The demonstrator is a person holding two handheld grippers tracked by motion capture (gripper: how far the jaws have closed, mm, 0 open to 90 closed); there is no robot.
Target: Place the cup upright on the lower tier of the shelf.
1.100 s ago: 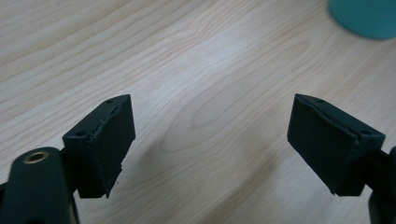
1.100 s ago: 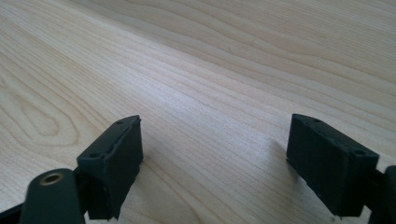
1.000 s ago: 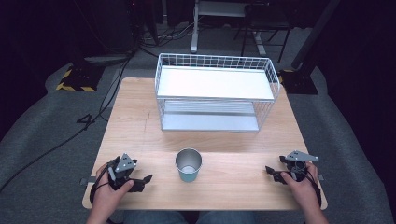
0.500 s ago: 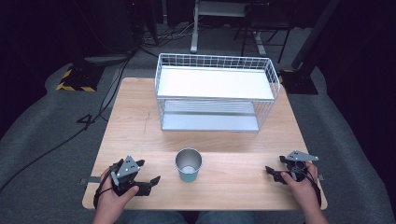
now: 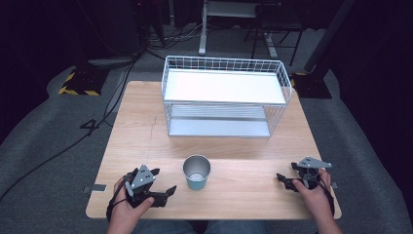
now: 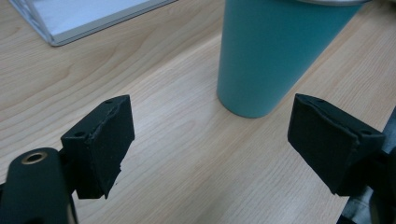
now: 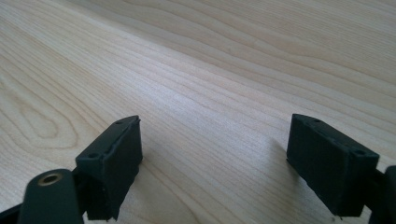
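Cup (image 5: 197, 171) upright on the counter (image 5: 146, 126), near the left tongs (image 5: 163, 182), both tongs spread wide with nothing inside, easy to bump and tip over.

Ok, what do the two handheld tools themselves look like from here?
Both tools are black. The left tool and right tool each carry a grey three-cornered plate on top. Each has two blocky black pads with small holes in the upper edge. Dark straps wrap both hands; no sleeves visible.
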